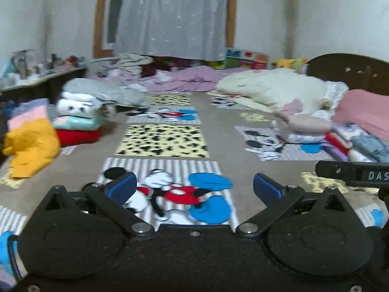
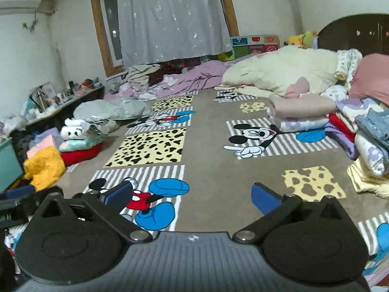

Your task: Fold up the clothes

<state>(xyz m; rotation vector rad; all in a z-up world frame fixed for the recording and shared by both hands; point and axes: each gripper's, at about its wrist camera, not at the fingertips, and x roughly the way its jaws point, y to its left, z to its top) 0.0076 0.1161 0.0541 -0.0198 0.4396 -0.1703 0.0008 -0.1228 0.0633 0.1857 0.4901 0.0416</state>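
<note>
Both grippers, left gripper point(image 1: 194, 189) and right gripper point(image 2: 192, 198), hang with jaws spread wide and empty above the cartoon-print blanket point(image 2: 218, 170). Left of that blanket lies a yellow garment point(image 2: 45, 166) beside a folded stack point(image 2: 77, 143); on its right edge sit more folded clothes point(image 2: 364, 141).

Folded clothes are sitting in stacks on both sides of the cartoon-print bed cover: a red, mint and white pile point(image 2: 80, 141) at left, a beige-topped stack point(image 2: 299, 114) at right. A yellow garment point(image 2: 45, 166) is lying crumpled, unfolded, beside the left pile.
</note>
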